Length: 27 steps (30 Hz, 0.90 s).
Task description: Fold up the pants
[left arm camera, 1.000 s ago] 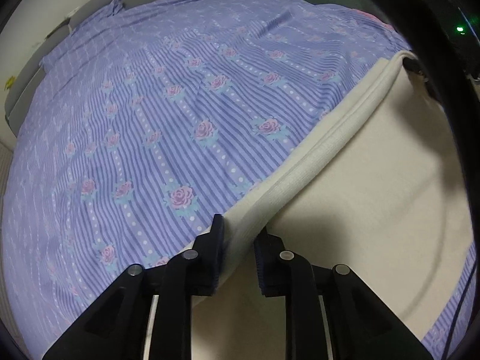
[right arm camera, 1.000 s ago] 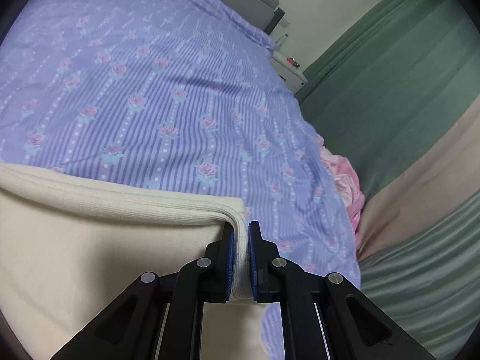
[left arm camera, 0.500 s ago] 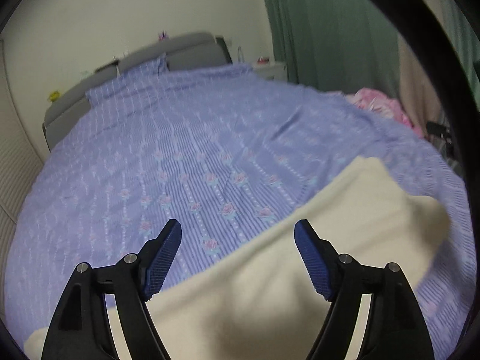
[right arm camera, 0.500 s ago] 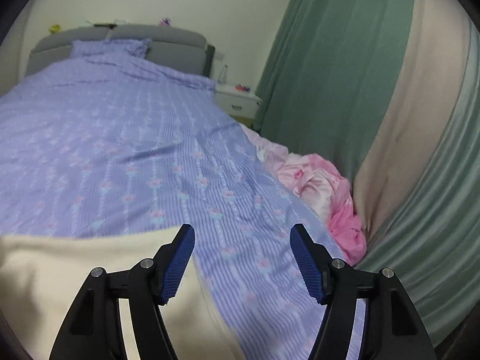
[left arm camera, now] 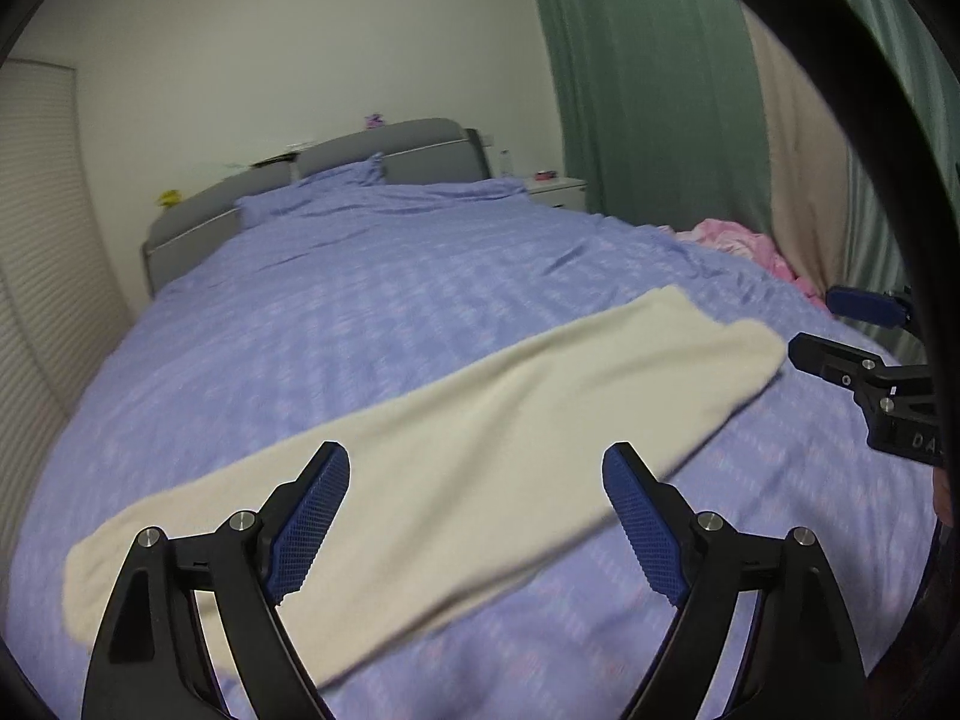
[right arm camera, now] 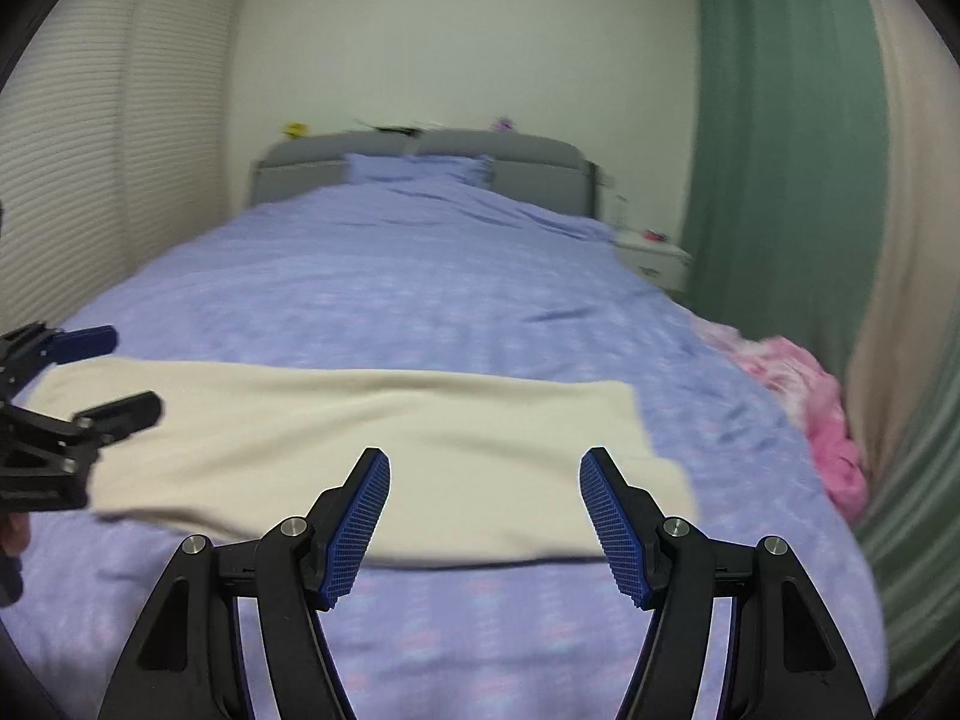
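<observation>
The cream knitted pants, folded into one long soft band, lie flat on the near part of the bed's lilac striped bedcover, likely set there so the next fold has flat support. Their long axis runs across the bed, left to right. The left gripper is opening and the right gripper spread, both empty above the cloth.

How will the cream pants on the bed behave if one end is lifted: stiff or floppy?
Probably floppy: the cream pants lie flat and follow the purple bedcover, so a lifted end would likely droop. They look like soft knit, likely light. Lifted at one point, the fold may slide open.
</observation>
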{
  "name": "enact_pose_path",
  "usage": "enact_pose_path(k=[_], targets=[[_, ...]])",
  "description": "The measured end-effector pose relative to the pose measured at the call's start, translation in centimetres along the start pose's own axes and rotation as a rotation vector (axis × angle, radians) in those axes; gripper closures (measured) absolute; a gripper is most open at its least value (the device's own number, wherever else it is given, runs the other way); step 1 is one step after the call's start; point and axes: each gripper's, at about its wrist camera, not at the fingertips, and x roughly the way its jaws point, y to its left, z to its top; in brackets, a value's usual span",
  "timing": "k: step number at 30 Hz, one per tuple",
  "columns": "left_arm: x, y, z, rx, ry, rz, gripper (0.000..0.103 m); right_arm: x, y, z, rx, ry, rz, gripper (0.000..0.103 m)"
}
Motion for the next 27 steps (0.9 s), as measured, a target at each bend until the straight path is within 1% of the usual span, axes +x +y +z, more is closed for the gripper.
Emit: enact_pose_path(k=[1,5,6,7,9,10,11,13,14,16,18,19,21,22,25,27], targets=[[-1.1,0.8,-1.0,-0.007,0.003,0.022,0.016,-0.6,1.7,-0.3,-0.020,-0.010,0.019,0.037],[-4.8,4.7,-5.0,-0.067,0.019,0.095,0.016,-2.3,8.7,-1.5,-0.083,-0.032,0.158,0.037],[-5.8,6.5,-6.2,-0.104,0.028,0.116,0.016,-2.4,9.7,-1.6,-0.084,-0.027,0.190,0.037],[-6.4,7.6,-6.9,-0.132,0.034,0.131,0.016,-2.4,11.4,-1.9,-0.082,-0.019,0.238,0.037],[-7.8,10.0,-8.8,-0.185,0.042,0.160,0.016,-2.3,13.8,-2.4,-0.063,0.000,0.304,0.037],[-8.7,11.9,-10.1,-0.221,0.053,0.189,0.016,-2.2,14.9,-2.6,-0.053,0.009,0.328,0.037],[-9.0,12.9,-10.9,-0.240,0.059,0.205,0.016,-2.0,16.5,-3.0,-0.042,0.020,0.358,0.037],[-10.4,15.7,-13.1,-0.299,0.068,0.245,0.016,-1.7,18.2,-3.4,-0.031,0.041,0.395,0.037],[-10.7,16.5,-13.9,-0.318,0.068,0.255,0.016,-1.5,19.7,-3.6,-0.024,0.056,0.422,0.037],[-11.9,19.3,-15.7,-0.358,0.064,0.280,0.016,-1.2,21.4,-4.0,-0.026,0.057,0.444,0.037],[-12.3,20.9,-16.9,-0.386,0.071,0.302,0.016,-0.8,23.6,-4.2,-0.035,0.048,0.445,0.037],[-12.6,22.1,-17.8,-0.402,0.074,0.310,0.016,-0.3,24.8,-4.5,-0.035,0.055,0.444,0.037],[-12.6,23.2,-19.0,-0.411,0.088,0.329,0.016,0.5,26.7,-4.9,-0.024,0.073,0.466,0.037],[-12.6,23.8,-19.8,-0.411,0.099,0.343,0.016,1.0,27.4,-5.1,-0.019,0.084,0.484,0.037],[-12.4,25.2,-21.7,-0.419,0.121,0.365,0.016,2.8,29.5,-6.1,-0.013,0.156,0.516,0.037],[-12.2,26.1,-22.7,-0.426,0.134,0.366,0.016,4.0,30.6,-6.5,-0.017,0.195,0.506,0.037]])
